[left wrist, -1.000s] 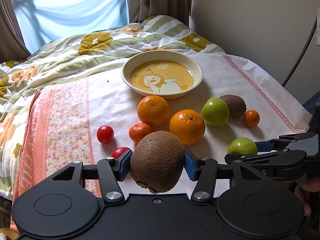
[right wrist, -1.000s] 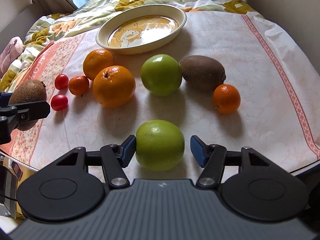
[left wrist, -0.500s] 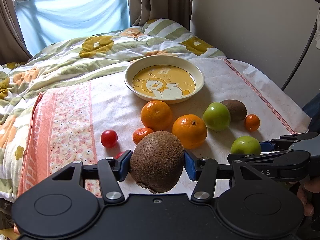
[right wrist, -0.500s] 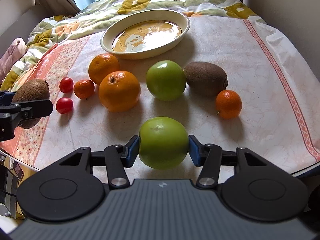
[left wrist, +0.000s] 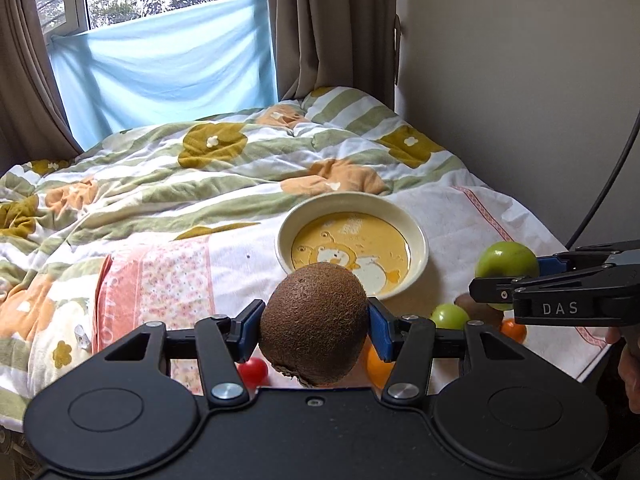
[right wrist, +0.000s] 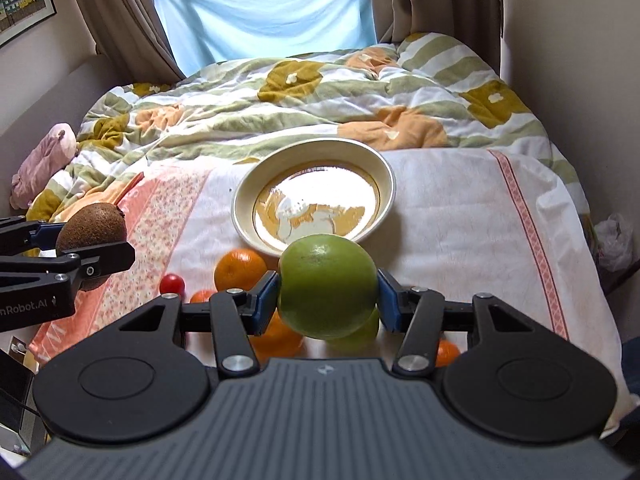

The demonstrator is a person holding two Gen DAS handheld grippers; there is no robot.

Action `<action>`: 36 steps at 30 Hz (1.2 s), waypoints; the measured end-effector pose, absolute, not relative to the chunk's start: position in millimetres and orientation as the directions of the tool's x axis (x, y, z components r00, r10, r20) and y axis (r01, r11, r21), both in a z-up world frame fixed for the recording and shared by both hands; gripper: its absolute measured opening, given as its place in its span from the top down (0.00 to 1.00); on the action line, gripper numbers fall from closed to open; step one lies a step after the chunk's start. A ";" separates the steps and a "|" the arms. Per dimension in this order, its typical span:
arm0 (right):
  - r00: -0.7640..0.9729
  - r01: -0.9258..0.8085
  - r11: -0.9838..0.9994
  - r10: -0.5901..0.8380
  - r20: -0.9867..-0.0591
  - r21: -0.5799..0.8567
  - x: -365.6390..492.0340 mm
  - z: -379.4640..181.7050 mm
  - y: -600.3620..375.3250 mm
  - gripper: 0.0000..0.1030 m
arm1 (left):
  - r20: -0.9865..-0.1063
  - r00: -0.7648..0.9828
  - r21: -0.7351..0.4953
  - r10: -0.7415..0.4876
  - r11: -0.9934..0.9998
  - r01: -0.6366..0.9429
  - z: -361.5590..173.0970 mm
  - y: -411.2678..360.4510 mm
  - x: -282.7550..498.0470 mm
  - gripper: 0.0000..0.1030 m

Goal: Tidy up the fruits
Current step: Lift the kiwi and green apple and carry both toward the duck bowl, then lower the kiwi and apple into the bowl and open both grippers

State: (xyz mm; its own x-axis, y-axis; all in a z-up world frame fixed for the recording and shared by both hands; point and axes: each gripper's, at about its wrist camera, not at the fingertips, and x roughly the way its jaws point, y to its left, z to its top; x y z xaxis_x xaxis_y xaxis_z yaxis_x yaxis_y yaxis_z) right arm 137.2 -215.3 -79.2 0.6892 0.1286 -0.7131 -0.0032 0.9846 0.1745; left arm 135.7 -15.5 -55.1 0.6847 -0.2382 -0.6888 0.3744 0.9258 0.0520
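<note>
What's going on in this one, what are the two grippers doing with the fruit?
A person is sorting fruit on a cloth-covered bed with a handheld gripper in each hand. The left gripper is clamped on a brown kiwi, and the right gripper grips a green apple. Both fruits are held in the air, just short of the cartoon-printed bowl, which holds no fruit. Oranges, a cherry tomato and other fruit lie on the cloth below.

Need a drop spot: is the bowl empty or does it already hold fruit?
Empty: the bowl shows only its printed bottom, and both views show no fruit inside.
</note>
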 end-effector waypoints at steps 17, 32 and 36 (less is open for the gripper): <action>0.655 -0.120 0.977 0.212 -0.725 0.177 303.1 -87.3 -259.5 0.35 | -0.731 0.663 0.080 -0.162 0.944 0.319 -84.3 -74.6 282.4 0.43; 0.554 -0.149 0.966 0.259 -0.791 0.212 371.6 -148.0 -271.7 0.35 | -0.815 0.561 0.086 -0.141 0.930 0.358 -163.5 -105.4 351.2 0.43; 0.545 -0.151 0.965 0.261 -0.797 0.213 376.4 -150.2 -273.1 0.35 | -0.795 0.587 0.083 -0.152 0.932 0.353 -159.5 -104.5 349.4 0.25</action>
State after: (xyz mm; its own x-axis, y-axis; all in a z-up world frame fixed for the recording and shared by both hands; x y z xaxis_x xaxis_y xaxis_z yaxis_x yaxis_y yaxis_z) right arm 376.4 -273.1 -150.2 0.5453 0.2610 -0.7966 -0.1508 0.9653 0.2131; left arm 349.4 -104.5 -159.5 0.5871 -0.1516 -0.7952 0.3527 0.9321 0.0827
